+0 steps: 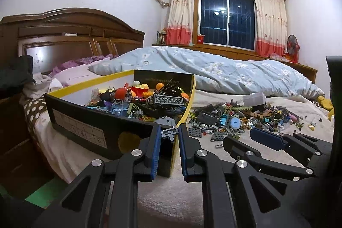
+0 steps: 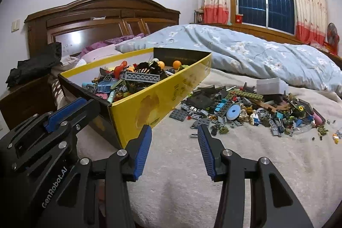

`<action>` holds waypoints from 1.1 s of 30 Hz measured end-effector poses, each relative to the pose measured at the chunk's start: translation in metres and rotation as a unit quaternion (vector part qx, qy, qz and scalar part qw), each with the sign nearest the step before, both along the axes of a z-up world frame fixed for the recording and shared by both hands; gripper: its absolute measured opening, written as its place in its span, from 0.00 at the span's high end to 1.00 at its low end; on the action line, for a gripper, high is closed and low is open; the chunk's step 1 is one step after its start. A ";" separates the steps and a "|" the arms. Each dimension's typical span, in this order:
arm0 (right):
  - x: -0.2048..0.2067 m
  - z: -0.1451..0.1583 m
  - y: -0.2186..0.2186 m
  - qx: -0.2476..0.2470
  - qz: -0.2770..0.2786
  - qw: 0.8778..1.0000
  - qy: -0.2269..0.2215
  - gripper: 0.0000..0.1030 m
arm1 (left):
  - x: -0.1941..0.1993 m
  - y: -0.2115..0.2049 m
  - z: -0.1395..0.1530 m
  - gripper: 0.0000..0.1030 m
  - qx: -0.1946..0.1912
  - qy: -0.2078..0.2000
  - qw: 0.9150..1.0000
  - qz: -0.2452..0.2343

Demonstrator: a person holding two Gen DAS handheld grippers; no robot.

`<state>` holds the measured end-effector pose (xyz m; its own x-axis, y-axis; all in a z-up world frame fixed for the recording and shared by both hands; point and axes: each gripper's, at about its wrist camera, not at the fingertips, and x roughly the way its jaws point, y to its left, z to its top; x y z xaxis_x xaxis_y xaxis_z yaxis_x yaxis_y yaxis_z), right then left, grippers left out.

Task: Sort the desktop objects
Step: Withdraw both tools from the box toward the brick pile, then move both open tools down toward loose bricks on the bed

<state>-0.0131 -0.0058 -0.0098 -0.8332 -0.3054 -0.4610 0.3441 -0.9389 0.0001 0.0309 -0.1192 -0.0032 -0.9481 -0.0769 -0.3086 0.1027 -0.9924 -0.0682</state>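
A small grey brick piece (image 1: 169,134) is pinched between the blue pads of my left gripper (image 1: 170,129), which is shut on it. It hovers at the near corner of the yellow-and-black cardboard box (image 1: 74,129), which is full of mixed bricks and orange balls. To the right, a pile of loose bricks (image 1: 245,116) lies on the beige blanket. My right gripper (image 2: 174,131) stands open over bare blanket with nothing between its fingers, just right of the box's yellow wall (image 2: 162,99) and short of the pile (image 2: 245,108). It also shows in the left wrist view, low beside the pile.
A blue floral quilt (image 2: 256,52) is bunched behind the pile. A small white box (image 2: 270,86) sits at the pile's far edge. A wooden headboard (image 1: 74,35) and a nightstand with black cloth (image 2: 36,66) lie left of the box. A strip of green floor (image 1: 42,193) shows at the lower left.
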 end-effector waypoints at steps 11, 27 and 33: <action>-0.010 -0.004 0.010 -0.013 -0.023 1.000 -0.018 0.56 | -0.013 0.004 -0.003 0.84 0.024 -0.019 1.000 0.002; -0.008 -0.002 0.050 -0.005 -0.074 0.997 -0.025 0.56 | -0.029 0.042 -0.004 0.84 0.032 -0.038 0.997 -0.057; -0.003 -0.002 0.078 -0.009 -0.099 0.995 -0.029 0.56 | -0.031 0.070 -0.003 0.84 0.018 -0.036 0.996 -0.082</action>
<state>-0.0161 0.0719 -0.0120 -0.8503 -0.1465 -0.5055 0.1508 -0.9880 0.0327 -0.0001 -0.0493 -0.0057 -0.9221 0.0898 -0.3764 -0.0549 -0.9932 -0.1024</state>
